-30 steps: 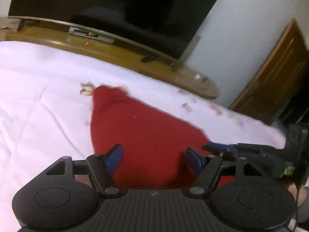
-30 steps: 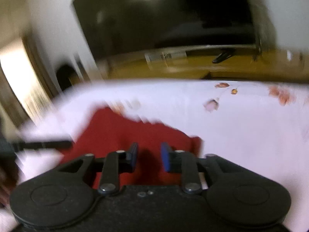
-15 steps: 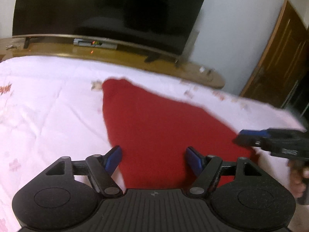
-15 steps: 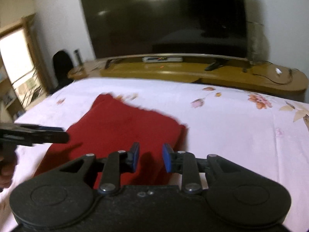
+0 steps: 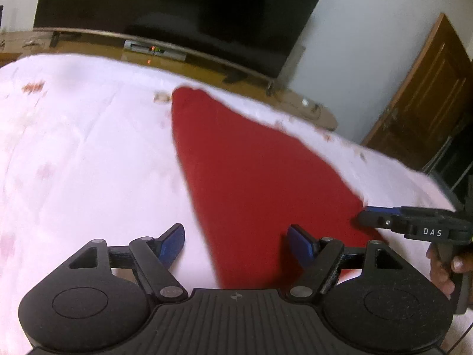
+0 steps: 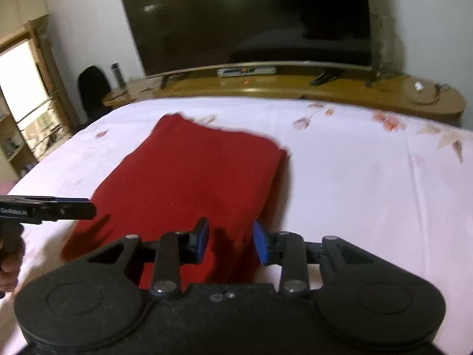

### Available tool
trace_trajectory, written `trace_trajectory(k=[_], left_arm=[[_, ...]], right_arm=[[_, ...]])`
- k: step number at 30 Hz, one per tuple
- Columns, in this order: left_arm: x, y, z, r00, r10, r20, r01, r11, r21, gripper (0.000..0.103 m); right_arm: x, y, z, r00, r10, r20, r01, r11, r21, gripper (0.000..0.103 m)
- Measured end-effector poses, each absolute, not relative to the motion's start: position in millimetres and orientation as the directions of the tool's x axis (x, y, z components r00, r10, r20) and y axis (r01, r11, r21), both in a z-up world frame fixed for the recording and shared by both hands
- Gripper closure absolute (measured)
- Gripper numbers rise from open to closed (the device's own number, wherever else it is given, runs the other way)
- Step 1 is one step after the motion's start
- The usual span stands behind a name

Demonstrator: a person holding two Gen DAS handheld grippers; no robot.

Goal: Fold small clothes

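Observation:
A red cloth (image 5: 251, 171) (image 6: 192, 177) lies folded flat on the white flowered bed sheet (image 5: 88, 148) (image 6: 354, 177). My left gripper (image 5: 235, 232) hovers over the cloth's near left edge, wide open and still spreading a little, with nothing gripped. In the right wrist view it reaches in from the left (image 6: 74, 208). My right gripper (image 6: 230, 226) hangs just above the cloth's near right corner. Its jaws are opening and its pads press on nothing. It also shows from the side (image 5: 381, 216) at the cloth's right edge.
A large dark television (image 6: 251, 20) stands on a long wooden bench (image 6: 295, 88) beyond the bed's far edge. A brown door (image 5: 428, 103) is at the right, shelves (image 6: 17, 118) at the left. A person's hand (image 5: 443, 266) holds the right gripper's handle.
The right gripper's jaws have spread apart over the cloth's corner. The left gripper has slid leftwards, so the cloth now sits further right in its view. The cloth lies still.

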State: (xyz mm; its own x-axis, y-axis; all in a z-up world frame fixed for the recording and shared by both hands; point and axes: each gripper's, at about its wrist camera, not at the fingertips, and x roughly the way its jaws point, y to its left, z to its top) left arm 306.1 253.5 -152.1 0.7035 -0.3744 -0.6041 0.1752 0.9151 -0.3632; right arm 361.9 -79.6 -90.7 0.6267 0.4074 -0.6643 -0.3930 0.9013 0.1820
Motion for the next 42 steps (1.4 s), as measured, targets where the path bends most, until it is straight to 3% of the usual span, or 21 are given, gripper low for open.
trace_trajectory(k=[2,4,11,12,13,15,19,27,42], left_arm=[[296,253,-164,0.687,-0.363,-0.630,0.165,0.922,-0.351,0.027],[282,254,-166,0.707,-0.335,-0.623,0.169,0.935,-0.312,0.027],[245,249,-140,0.743,-0.239,-0.626,0.090,0.961,-0.261,0.025],[240,244,-133,0.749,-0.227,-0.622,0.079,0.963,-0.256,0.008],[229,237,-125,0.764,-0.202,-0.613,0.058,0.967,-0.247,0.000],[210,224,-111,0.786,-0.172,-0.594,0.040,0.973,-0.229,0.000],[180,200,-95,0.781,-0.125,-0.612,0.022,0.985,-0.173,0.000],[117,170,-61,0.820,-0.123,-0.559,0.030,0.984,-0.173,0.000],[-13,122,1,0.885,-0.129,-0.448,0.074,0.988,-0.136,0.000]], right_arm=[[356,-77,-106,0.593,0.401,-0.698,-0.406,0.898,0.172,0.070],[354,-80,-119,0.592,0.356,-0.723,-0.369,0.917,0.149,0.063],[337,-92,-104,0.617,0.339,-0.710,-0.298,0.936,0.188,0.057],[331,-92,-98,0.626,0.338,-0.703,-0.295,0.937,0.188,0.047],[325,-92,-93,0.633,0.343,-0.694,-0.292,0.936,0.196,0.031],[307,-93,-81,0.648,0.356,-0.673,-0.289,0.933,0.216,0.018],[270,-99,-63,0.674,0.353,-0.649,-0.273,0.935,0.224,0.003],[210,-119,-36,0.711,0.315,-0.629,-0.262,0.948,0.179,0.001],[92,-134,17,0.793,0.334,-0.510,-0.303,0.942,0.145,0.001]])
